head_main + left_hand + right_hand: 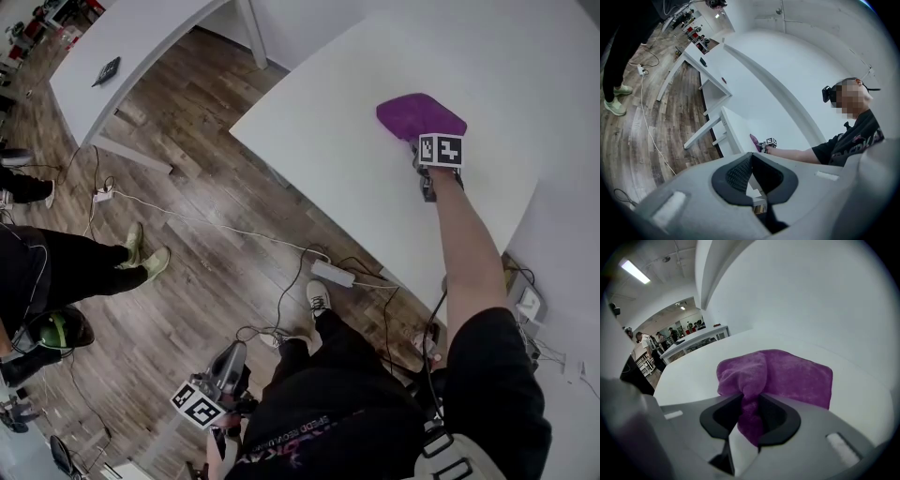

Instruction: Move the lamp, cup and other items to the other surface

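Right gripper (751, 401) half closed, pinching a fold of the purple fuzzy cloth (797, 373); the rest lies just ahead of its jaws.

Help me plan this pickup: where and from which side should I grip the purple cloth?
On the purple cloth, pinch the raised fold at its near edge, coming low from the person's side: the rest lies flat, and the right gripper pinches that ridge.

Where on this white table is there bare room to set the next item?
Most of the white table is bare: the wide stretch from the purple cloth to the corner over the floor, and the strip between cloth and wall. Only the cloth's patch is taken, with the right gripper shut on it.
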Tool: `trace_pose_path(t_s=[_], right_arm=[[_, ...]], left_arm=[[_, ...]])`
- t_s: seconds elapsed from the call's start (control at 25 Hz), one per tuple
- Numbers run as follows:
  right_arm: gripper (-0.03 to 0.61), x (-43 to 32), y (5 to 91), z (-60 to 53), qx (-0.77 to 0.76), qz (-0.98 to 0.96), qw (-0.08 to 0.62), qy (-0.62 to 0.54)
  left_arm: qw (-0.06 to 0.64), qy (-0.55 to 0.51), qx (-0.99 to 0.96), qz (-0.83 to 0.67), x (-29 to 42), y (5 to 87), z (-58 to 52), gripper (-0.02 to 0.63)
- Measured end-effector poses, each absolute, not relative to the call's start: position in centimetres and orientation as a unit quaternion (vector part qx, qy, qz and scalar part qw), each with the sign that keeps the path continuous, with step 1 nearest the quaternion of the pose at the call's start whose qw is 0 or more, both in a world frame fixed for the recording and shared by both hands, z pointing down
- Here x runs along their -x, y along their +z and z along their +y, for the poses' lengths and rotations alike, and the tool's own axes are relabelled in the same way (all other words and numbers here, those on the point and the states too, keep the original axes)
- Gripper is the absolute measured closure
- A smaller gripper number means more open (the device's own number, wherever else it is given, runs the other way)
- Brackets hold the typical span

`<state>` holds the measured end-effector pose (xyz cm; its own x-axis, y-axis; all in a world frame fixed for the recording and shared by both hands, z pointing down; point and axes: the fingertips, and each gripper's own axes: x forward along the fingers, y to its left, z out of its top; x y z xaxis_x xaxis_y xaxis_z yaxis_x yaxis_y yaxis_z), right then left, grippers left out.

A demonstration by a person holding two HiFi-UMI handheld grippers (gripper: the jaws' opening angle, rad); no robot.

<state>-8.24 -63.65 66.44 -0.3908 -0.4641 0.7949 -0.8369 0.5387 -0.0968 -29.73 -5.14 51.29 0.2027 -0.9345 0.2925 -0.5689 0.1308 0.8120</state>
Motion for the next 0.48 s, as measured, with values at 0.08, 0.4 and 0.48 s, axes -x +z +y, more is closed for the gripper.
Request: trace_pose_path(t_s=[0.08,0.4,0.48], right_arm=[[0.481,8.1,66.3,-63.5,-0.409,-0.795,0.371,0.253],[0.505,8.1,63.6,-63.1,-0.422,-0.811,0.34,0.221],[0.506,8.0,62.4,-62.7,-0.425,-0.819,0.324,0.209]], left_arm=[[0.455,-0.201,-0.629,-0.598,29.5,51.2,-5.1,0.618],[0.451,-0.198,-0.636,-0.594,29.5,50.9,-5.4,0.618],[0.449,-0.198,-0.642,-0.589,29.4,50.8,-5.7,0.618]])
